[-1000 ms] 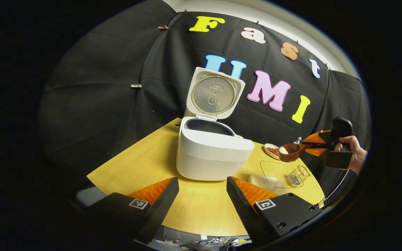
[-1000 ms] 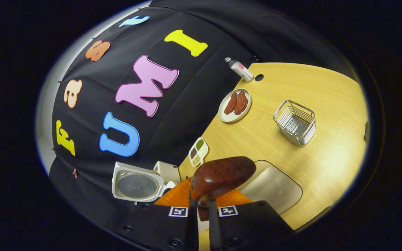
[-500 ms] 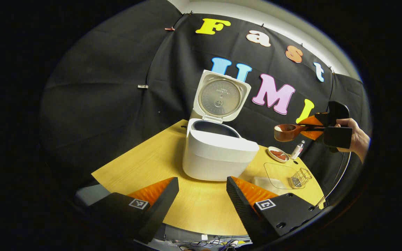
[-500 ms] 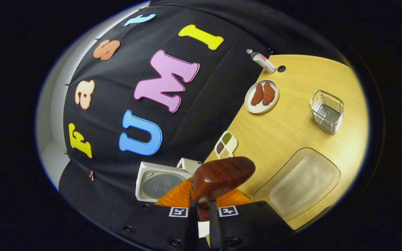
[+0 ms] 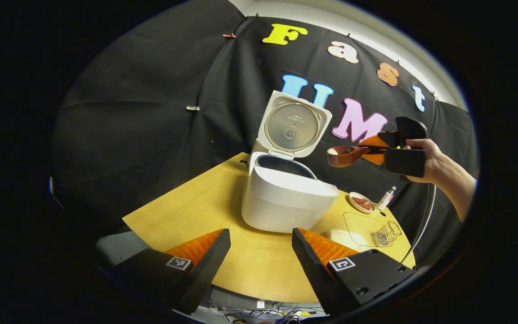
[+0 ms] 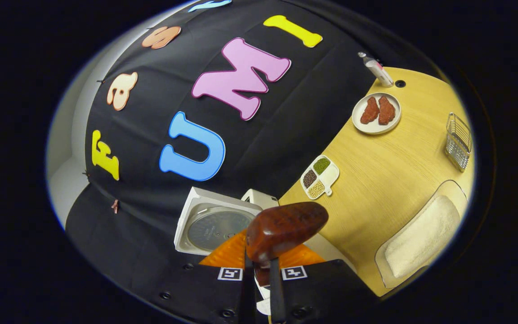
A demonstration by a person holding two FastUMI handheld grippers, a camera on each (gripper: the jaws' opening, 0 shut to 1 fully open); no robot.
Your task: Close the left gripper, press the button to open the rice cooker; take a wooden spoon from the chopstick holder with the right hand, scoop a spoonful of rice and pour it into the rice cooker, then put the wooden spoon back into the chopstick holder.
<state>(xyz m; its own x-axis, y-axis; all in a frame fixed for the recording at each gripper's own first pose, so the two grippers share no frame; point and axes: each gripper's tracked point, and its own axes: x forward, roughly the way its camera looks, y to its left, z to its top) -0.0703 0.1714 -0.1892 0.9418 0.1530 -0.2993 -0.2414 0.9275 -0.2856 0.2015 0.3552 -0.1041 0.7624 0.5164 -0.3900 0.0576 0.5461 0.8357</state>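
The white rice cooker (image 5: 286,200) stands on the wooden table (image 5: 187,211) with its lid (image 5: 294,130) raised. In the left gripper view, my right gripper (image 5: 370,150) is shut on the handle of a brown wooden spoon (image 5: 343,156). It holds the spoon level in the air, above and to the right of the pot's mouth. A little white shows in the spoon's bowl. In the right gripper view the spoon (image 6: 286,227) juts out from the shut right gripper (image 6: 259,267), over the cooker's lid (image 6: 216,225). My left gripper (image 5: 261,249) is open in front of the cooker, holding nothing.
A clear tray of rice (image 6: 423,236), a wire chopstick holder (image 6: 458,140), a plate of meat (image 6: 376,112), a bottle (image 6: 377,69) and a divided dish of beans (image 6: 319,177) lie on the table right of the cooker. A hand (image 5: 434,164) holds the right gripper.
The right gripper has carried the spoon up and leftwards from over the tray towards the open cooker. The left gripper stays open and has drifted a little.
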